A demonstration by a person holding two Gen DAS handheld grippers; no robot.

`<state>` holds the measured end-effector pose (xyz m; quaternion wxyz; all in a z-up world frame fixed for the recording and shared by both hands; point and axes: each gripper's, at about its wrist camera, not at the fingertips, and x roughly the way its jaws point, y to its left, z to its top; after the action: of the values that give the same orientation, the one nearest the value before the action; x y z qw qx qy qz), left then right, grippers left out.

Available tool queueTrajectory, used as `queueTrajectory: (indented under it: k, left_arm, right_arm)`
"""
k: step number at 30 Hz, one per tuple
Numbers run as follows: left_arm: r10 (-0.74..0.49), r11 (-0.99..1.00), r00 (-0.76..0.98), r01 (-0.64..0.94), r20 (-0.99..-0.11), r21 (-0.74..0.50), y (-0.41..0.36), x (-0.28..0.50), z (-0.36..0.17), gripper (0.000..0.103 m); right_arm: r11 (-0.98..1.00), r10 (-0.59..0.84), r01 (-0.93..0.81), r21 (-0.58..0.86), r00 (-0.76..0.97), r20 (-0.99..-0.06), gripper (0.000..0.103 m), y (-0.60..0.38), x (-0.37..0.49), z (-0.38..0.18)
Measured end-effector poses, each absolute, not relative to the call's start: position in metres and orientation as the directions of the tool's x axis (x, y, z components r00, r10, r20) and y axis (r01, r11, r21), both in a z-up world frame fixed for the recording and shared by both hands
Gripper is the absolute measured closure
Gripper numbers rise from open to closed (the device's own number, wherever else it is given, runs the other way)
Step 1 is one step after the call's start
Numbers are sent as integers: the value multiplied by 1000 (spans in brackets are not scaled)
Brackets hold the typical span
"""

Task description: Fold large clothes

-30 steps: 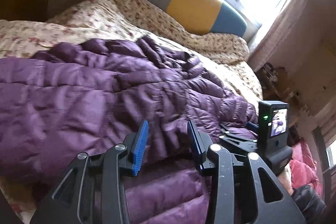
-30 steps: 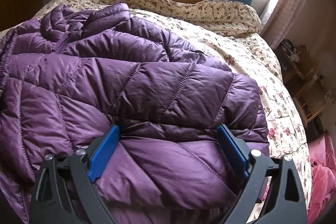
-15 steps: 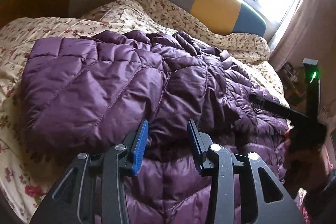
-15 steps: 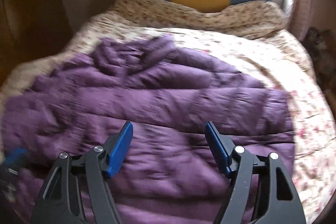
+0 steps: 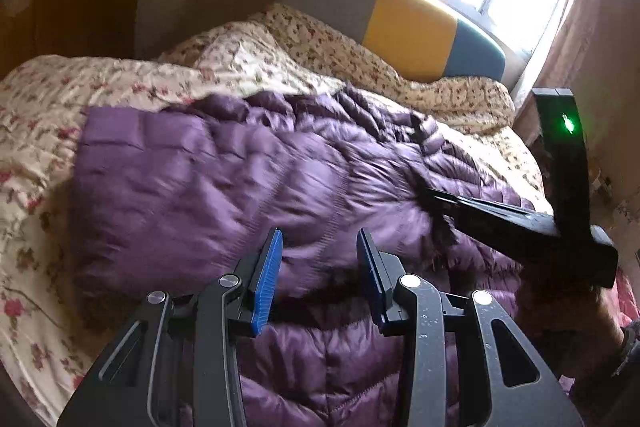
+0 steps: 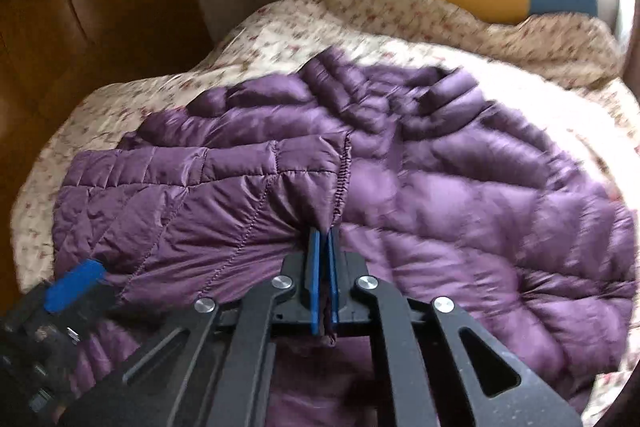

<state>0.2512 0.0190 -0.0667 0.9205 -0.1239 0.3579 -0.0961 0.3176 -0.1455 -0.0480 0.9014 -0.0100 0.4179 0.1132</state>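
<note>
A large purple quilted down jacket [image 5: 248,179] lies spread across the bed; it also fills the right wrist view [image 6: 460,187]. My left gripper [image 5: 319,271] is open and empty, hovering just above the jacket's near part. My right gripper [image 6: 323,251] is shut on the elastic cuff of the jacket's sleeve [image 6: 224,195], which is drawn across the body. The right gripper also shows at the right of the left wrist view [image 5: 520,223], pressed into the jacket. The left gripper's blue pad shows at the lower left of the right wrist view [image 6: 74,283].
The bed carries a floral quilt [image 5: 120,87] and a grey, yellow and blue headboard [image 5: 412,31] under a bright window. A brown wooden wardrobe [image 6: 80,7] stands left of the bed. Pink cloth [image 5: 624,291] lies at the right edge.
My right gripper has closed on the sleeve cuff; it was wide open before. Both grippers have pulled back, so more of the bed shows. The left gripper stays open.
</note>
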Motion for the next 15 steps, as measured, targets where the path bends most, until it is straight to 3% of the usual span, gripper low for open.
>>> queueTrajectory:
  k: [7,15]
  left_arm:
    - [-224,953,760,40,-610,-300,31,264,-53,65]
    - [-194,966,747,31,-636,-258,25,284,-58,65]
  right_arm:
    - [998,-9,-40,-52,699,-715,101,-198,310,-35]
    - [983,-181,135,-121,661,-729,101,-270,303,-47]
